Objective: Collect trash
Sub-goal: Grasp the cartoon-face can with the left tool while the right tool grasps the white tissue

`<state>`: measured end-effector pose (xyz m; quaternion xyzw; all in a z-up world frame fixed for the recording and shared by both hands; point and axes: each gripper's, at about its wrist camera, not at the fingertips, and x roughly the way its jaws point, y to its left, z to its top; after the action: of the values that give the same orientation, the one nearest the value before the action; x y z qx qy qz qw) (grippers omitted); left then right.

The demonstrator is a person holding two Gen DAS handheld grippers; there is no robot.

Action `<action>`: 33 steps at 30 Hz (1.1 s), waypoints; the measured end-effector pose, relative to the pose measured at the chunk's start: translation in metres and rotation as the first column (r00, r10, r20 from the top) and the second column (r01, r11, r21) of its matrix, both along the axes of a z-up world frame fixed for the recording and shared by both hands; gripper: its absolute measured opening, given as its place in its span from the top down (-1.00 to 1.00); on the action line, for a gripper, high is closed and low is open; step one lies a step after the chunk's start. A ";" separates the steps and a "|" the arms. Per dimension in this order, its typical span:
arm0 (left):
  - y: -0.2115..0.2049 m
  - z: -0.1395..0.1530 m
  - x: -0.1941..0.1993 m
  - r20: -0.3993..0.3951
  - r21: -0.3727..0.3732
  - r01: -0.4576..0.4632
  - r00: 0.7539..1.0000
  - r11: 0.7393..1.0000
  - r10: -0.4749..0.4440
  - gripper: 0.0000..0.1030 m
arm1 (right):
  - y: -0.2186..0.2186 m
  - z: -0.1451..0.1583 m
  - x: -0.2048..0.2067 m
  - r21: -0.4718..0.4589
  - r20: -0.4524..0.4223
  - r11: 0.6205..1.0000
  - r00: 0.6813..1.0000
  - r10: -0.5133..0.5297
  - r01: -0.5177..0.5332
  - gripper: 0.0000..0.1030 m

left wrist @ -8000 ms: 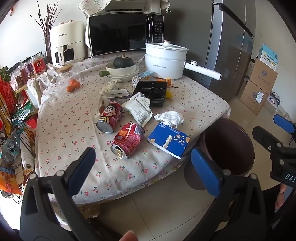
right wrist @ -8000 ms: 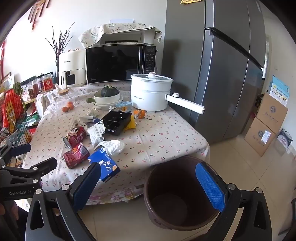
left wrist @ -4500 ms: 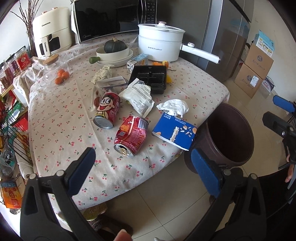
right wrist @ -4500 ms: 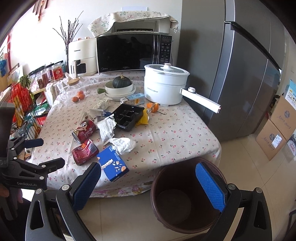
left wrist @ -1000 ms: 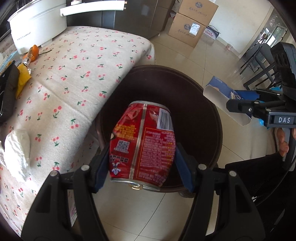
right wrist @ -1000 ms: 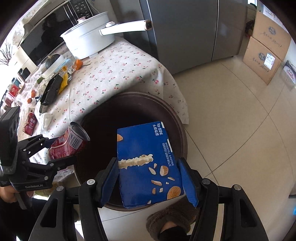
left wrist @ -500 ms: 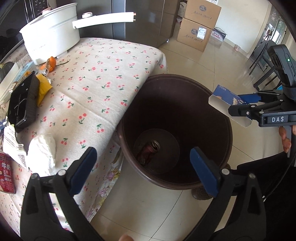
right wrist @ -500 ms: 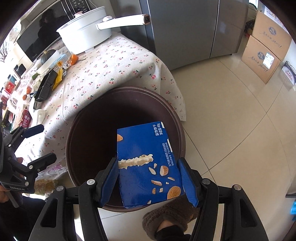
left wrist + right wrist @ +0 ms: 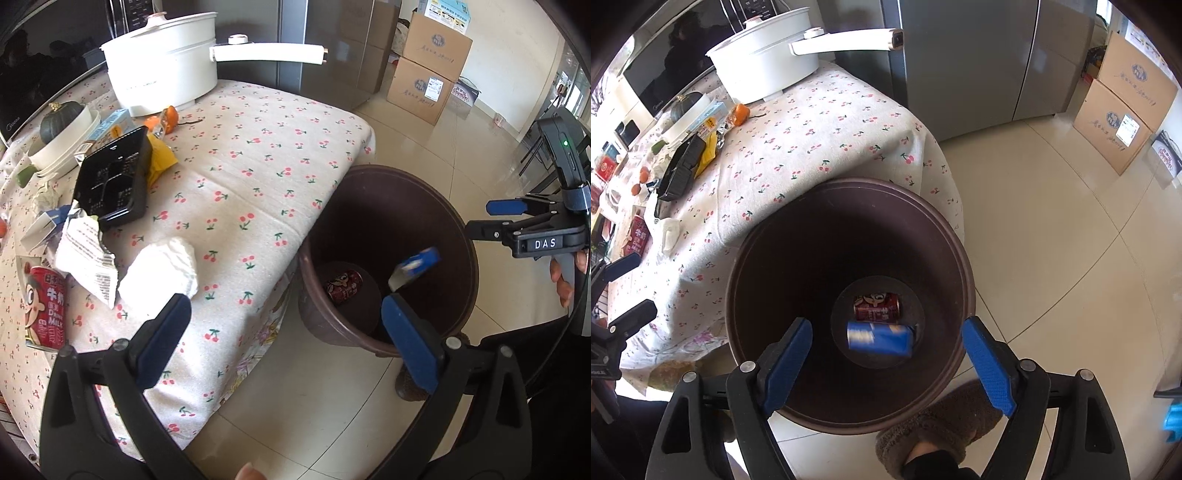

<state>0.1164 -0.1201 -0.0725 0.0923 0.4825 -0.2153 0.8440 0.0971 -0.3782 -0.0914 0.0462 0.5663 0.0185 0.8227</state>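
A dark brown bin (image 9: 960, 258) stands on the floor by the table corner; it also shows in the left wrist view (image 9: 458, 229). A crushed red can (image 9: 876, 307) lies on its bottom. A blue box (image 9: 879, 339) is inside the bin, blurred. My right gripper (image 9: 888, 356) is open and empty above the bin. My left gripper (image 9: 291, 336) is open and empty near the table edge. On the table lie a red milk can (image 9: 46, 308), a white tissue (image 9: 159, 267), a torn wrapper (image 9: 83, 251) and a black tray (image 9: 112, 181).
A white pot (image 9: 162, 55) with a long handle stands at the table's back. A bowl with a squash (image 9: 61, 118) sits at the left. A grey fridge (image 9: 979, 55) and cardboard boxes (image 9: 1123, 110) stand behind. A slippered foot (image 9: 931, 435) is beside the bin.
My right gripper has opened and let go of the blue box, which has dropped into the bin beside the red can. My left gripper has swung back toward the table.
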 end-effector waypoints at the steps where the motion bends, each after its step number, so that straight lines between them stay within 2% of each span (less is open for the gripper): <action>1: 0.003 0.001 0.000 0.002 -0.002 -0.004 1.000 1.000 0.004 -0.99 | 0.004 0.002 0.001 -0.002 0.005 1.000 1.000 0.006 -0.006 -0.65; 10: 0.037 0.014 -0.002 0.013 -0.007 -0.066 0.998 0.998 0.066 -0.99 | 0.035 0.019 0.010 -0.004 0.044 0.999 0.998 0.054 -0.054 -0.66; 19: 0.093 0.025 0.005 0.007 -0.029 -0.195 0.981 0.980 0.195 -0.99 | 0.083 0.042 0.030 0.007 0.093 0.992 0.988 0.123 -0.124 -0.66; 24: 0.131 0.027 0.014 -0.013 -0.043 -0.280 0.960 0.959 0.280 -0.99 | 0.118 0.049 0.044 0.014 0.106 0.985 0.980 0.168 -0.170 -0.68; 33: 0.201 0.015 0.049 -0.115 -0.069 -0.430 0.900 0.900 0.421 -0.99 | 0.184 0.048 0.071 0.048 0.091 0.970 0.968 0.234 -0.239 -0.68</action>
<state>0.1652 0.0814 -0.0577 -0.0652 0.5209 -0.0518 0.8495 0.1681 -0.1939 -0.0436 0.0015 0.5317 0.1352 0.8361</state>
